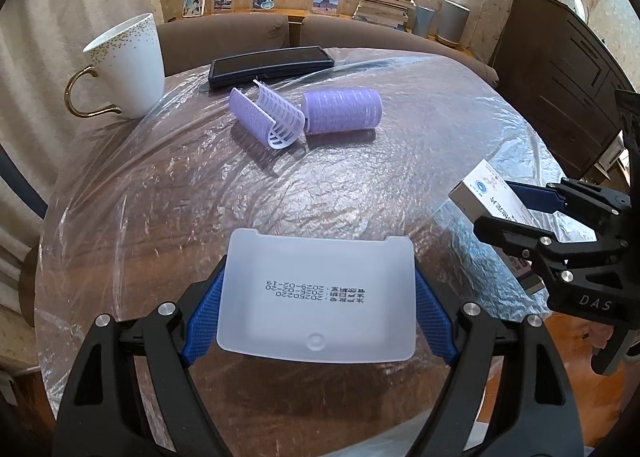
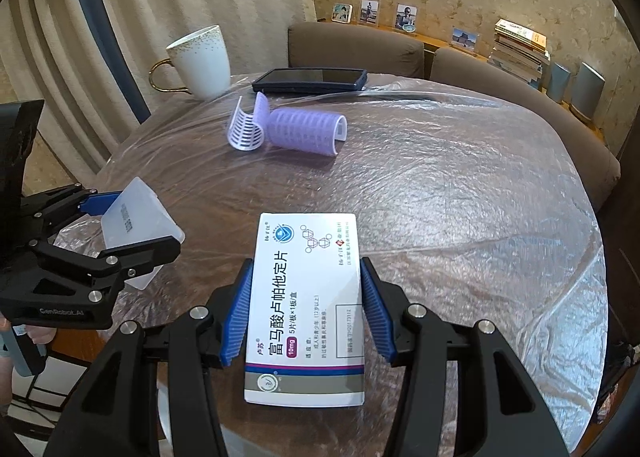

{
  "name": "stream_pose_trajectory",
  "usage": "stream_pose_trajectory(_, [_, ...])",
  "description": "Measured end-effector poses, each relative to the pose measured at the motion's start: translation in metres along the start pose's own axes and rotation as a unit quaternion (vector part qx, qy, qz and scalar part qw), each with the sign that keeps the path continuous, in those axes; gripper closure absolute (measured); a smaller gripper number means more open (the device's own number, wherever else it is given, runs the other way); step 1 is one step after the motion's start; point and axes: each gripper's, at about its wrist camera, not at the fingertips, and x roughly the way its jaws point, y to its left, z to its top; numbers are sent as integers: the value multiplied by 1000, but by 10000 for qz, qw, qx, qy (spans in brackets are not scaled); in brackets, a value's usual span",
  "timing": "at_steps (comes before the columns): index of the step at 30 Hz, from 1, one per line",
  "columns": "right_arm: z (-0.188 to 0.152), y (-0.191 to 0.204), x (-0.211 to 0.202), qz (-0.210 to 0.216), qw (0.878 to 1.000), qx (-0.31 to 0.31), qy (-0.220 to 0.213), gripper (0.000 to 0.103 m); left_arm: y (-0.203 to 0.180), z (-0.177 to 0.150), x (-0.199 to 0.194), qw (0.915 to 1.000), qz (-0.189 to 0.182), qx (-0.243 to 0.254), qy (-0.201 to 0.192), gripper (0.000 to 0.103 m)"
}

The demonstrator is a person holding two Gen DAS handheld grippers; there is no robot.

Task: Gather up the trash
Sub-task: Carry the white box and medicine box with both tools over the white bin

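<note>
My left gripper (image 1: 316, 317) is shut on a frosted white plastic container (image 1: 316, 293) with a printed date, its blue pads pressing both sides; the same container (image 2: 138, 221) shows at the left of the right wrist view. My right gripper (image 2: 306, 313) is shut on a white medicine box (image 2: 306, 305) with blue and purple print, seen again as a box (image 1: 486, 191) at the right edge of the left wrist view. Both are held above the round table (image 2: 460, 197), which is covered in clear plastic film.
Two purple hair rollers (image 1: 340, 111) lie near the table's middle, one split open (image 1: 266, 117). A black phone (image 1: 272, 65) lies behind them and a white mug with a gold handle (image 1: 128, 69) stands at the far left edge. Brown chairs (image 1: 224, 37) stand behind.
</note>
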Motion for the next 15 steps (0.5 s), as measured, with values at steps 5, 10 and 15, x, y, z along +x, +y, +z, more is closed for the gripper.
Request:
stream_pose_trajectory(5, [-7, 3, -7, 53, 10000, 14, 6, 52, -3, -7, -6, 10000, 9, 26, -5, 19])
stream_pose_trajectory(10, [-16, 9, -14, 84, 10000, 2, 21, 53, -6, -15, -11, 10000, 32, 54, -9, 19])
stream_pose_trajectory(15, [-26, 14, -22, 138, 9999, -10, 25, 53, -9, -24, -17, 10000, 3, 80, 0, 19])
